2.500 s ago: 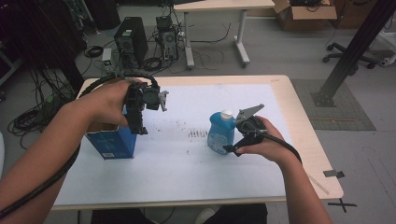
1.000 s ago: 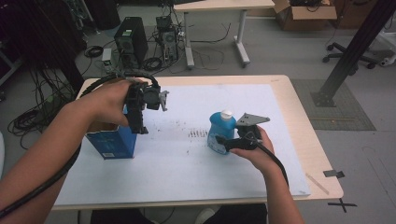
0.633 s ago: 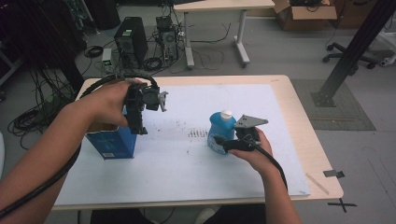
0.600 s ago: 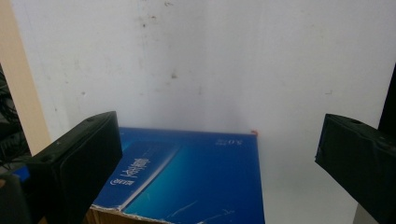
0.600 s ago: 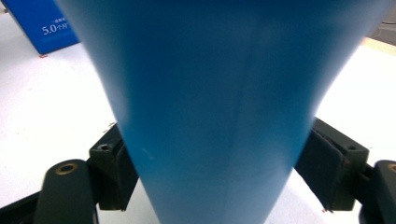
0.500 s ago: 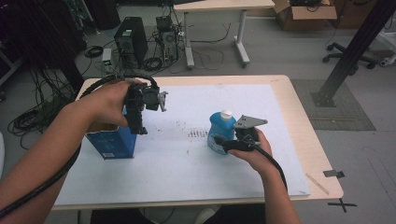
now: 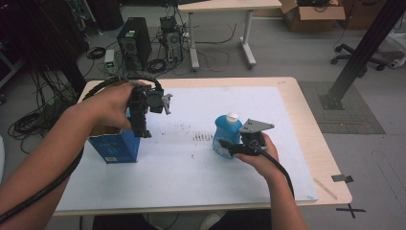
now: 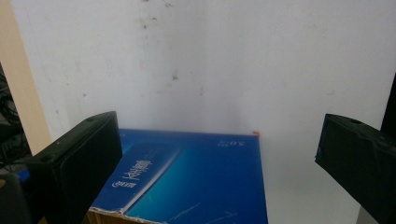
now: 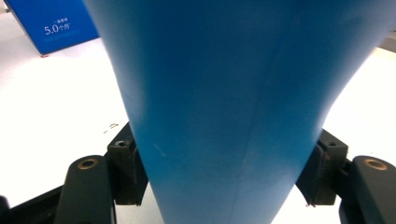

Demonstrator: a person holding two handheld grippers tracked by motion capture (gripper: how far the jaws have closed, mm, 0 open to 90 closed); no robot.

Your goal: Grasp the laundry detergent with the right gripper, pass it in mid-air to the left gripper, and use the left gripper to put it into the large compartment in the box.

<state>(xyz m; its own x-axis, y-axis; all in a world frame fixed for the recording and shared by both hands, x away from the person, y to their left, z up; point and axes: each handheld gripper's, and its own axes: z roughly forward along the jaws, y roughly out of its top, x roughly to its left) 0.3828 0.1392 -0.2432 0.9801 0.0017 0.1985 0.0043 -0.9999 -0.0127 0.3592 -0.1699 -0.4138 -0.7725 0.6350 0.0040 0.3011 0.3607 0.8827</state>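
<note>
A blue bottle [image 7: 224,135] with a white cap stands upright on the white sheet [image 7: 191,167]. My right gripper [image 7: 230,146] reaches it from the right, low on its body. Its jaws have just been closing, and in the right gripper view both pads press the sides of the bottle [image 9: 233,93] between them [image 9: 224,173]. A blue box [image 7: 115,146] stands at the sheet's left, also seen far off [image 9: 51,23]. My left gripper [image 7: 142,130] hangs pointing down over the box's right end. In the left gripper view its jaws are wide open [image 8: 217,140] above the box top [image 8: 196,182], touching nothing.
The white sheet covers most of a wooden table [image 7: 321,153]. Small dark marks [image 7: 203,137] lie on the sheet just left of the bottle. Beyond the table are computer towers [image 7: 131,43], another desk [image 7: 225,5], a cardboard box [image 7: 311,8] and a black post [image 7: 364,48].
My right gripper has moved in from the right and closed its jaws around the lower body of the bottle. The left hand and the box have stayed where they were.
</note>
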